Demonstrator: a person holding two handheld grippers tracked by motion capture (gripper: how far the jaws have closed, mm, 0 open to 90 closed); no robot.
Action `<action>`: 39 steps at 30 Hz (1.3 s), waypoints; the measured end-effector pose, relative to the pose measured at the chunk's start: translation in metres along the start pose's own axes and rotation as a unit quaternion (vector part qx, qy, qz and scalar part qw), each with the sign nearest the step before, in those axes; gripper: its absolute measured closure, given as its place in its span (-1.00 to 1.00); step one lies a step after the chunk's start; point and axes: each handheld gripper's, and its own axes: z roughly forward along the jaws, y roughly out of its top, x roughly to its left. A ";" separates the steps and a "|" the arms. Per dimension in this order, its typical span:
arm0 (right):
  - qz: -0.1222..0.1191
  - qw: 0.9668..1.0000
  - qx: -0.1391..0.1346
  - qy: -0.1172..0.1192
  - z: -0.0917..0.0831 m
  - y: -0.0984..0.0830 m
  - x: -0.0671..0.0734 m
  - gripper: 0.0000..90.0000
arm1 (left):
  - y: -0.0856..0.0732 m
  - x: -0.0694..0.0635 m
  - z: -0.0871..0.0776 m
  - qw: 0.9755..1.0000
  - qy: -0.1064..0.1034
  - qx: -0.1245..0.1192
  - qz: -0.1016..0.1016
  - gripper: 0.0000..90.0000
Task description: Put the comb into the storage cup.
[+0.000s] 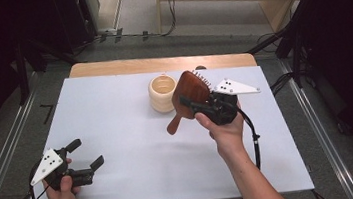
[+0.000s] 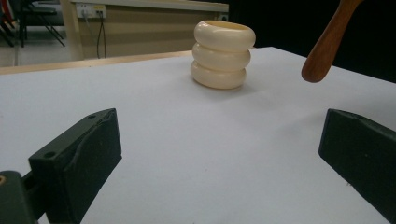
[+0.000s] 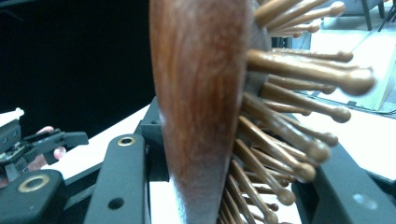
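Note:
A dark wooden hairbrush (image 1: 191,89) with wooden pins is held up above the white table (image 1: 116,121), its handle end (image 1: 173,126) pointing down and to the left. My right gripper (image 1: 191,101) is shut on the brush head; in the right gripper view the brush (image 3: 201,93) stands edge-on between the two black jaws, pins to the right. A cream ribbed cup (image 1: 163,93) stands upright just left of the brush. My left gripper (image 1: 87,152) rests low at the table's front left, open with nothing between its fingers; ahead of it stand the cup (image 2: 223,54) and the brush handle (image 2: 327,42).
The table's wooden back edge (image 1: 160,63) shows beyond the white sheet. Cables and dark stands line the floor behind and to the sides. In the right gripper view the left gripper (image 3: 42,144) sits far off at the left.

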 end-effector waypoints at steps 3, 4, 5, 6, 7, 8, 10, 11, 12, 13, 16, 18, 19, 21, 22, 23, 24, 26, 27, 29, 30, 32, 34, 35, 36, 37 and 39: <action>0.001 1.000 -0.002 -0.001 0.000 0.004 -0.001 0.16 | 0.000 0.000 0.000 1.000 0.000 0.000 0.001 -1.00; 0.000 1.000 -0.004 -0.001 0.000 0.005 -0.002 0.16 | 0.000 0.000 0.000 1.000 0.000 0.000 0.001 -1.00; 0.003 1.000 -0.004 -0.001 0.000 0.007 -0.002 0.16 | 0.000 0.000 0.000 1.000 -0.001 -0.001 -0.002 -1.00; 0.002 1.000 -0.005 -0.001 0.001 0.008 -0.003 0.16 | 0.000 0.000 0.000 1.000 0.000 0.000 -0.002 -1.00; 0.002 1.000 -0.006 0.000 0.001 0.009 -0.004 0.16 | 0.000 0.000 0.000 1.000 -0.001 0.000 -0.001 -1.00; 0.002 1.000 -0.006 -0.003 0.001 0.010 -0.004 0.16 | 0.000 0.000 0.000 1.000 -0.001 0.000 -0.001 -1.00; 0.003 1.000 -0.006 -0.005 0.002 0.012 -0.005 0.16 | 0.000 0.000 0.000 1.000 -0.001 0.001 0.001 -1.00; 0.002 1.000 -0.007 -0.006 0.003 0.013 -0.006 0.16 | 0.000 0.000 0.000 1.000 0.000 0.001 0.001 -1.00; 0.002 1.000 -0.009 -0.007 0.003 0.014 -0.006 0.16 | 0.000 0.000 0.000 1.000 0.000 0.003 0.002 -1.00; 0.003 1.000 -0.010 -0.007 0.003 0.015 -0.006 0.16 | 0.000 0.000 0.000 1.000 0.000 0.003 0.002 -1.00; 0.001 1.000 -0.012 -0.008 0.004 0.018 -0.007 0.16 | 0.000 0.000 0.000 1.000 0.000 0.003 0.004 -1.00; 0.002 1.000 -0.013 -0.010 0.005 0.020 -0.007 0.16 | 0.000 0.000 0.000 1.000 0.000 0.002 0.002 -1.00; 0.002 1.000 -0.013 -0.011 0.006 0.021 -0.008 0.16 | 0.000 0.000 0.000 1.000 0.000 0.002 0.001 -1.00; 0.002 1.000 -0.013 -0.011 0.006 0.022 -0.009 0.16 | 0.000 0.000 0.000 1.000 0.000 0.003 0.003 -1.00; 0.001 1.000 -0.013 -0.012 0.007 0.024 -0.009 0.16 | 0.000 0.000 0.000 1.000 0.000 0.003 0.003 -1.00; 0.001 1.000 -0.013 -0.012 0.007 0.024 -0.009 0.16 | 0.000 0.000 0.000 1.000 0.000 0.003 0.003 -1.00; -0.001 1.000 -0.014 -0.013 0.008 0.025 -0.010 0.16 | 0.000 0.000 0.000 1.000 0.000 0.002 0.002 -1.00; -0.001 1.000 -0.015 -0.013 0.009 0.027 -0.010 0.16 | 0.000 0.000 0.000 1.000 0.000 0.002 0.002 -1.00; 0.000 1.000 -0.016 -0.013 0.009 0.029 -0.011 0.16 | 0.000 0.000 0.000 1.000 0.000 0.002 0.002 -1.00; 0.000 1.000 -0.018 -0.014 0.010 0.030 -0.011 0.16 | 0.000 0.000 0.000 1.000 0.000 0.003 0.002 -1.00; -0.001 1.000 -0.019 -0.015 0.010 0.031 -0.011 0.16 | 0.000 0.000 0.000 1.000 0.001 0.003 0.003 -1.00; -0.002 1.000 -0.021 -0.015 0.010 0.034 -0.012 0.16 | 0.000 0.000 0.000 1.000 0.000 0.002 0.002 -1.00; -0.003 1.000 -0.024 -0.016 0.011 0.037 -0.012 0.16 | 0.000 0.000 0.000 1.000 0.000 0.001 0.002 -1.00; -0.004 1.000 -0.025 -0.017 0.011 0.039 -0.012 0.16 | 0.000 0.000 0.000 1.000 0.000 0.001 0.001 -1.00; -0.004 1.000 -0.026 -0.017 0.012 0.040 -0.012 0.16 | 0.000 0.000 0.000 1.000 0.000 0.001 0.001 -1.00; -0.005 0.999 -0.029 -0.017 0.012 0.041 -0.012 0.16 | 0.000 0.000 0.000 1.000 0.000 0.001 0.001 -1.00; -0.004 0.999 -0.029 -0.019 0.013 0.043 -0.013 0.16 | 0.000 0.000 0.000 1.000 0.000 0.001 0.001 -1.00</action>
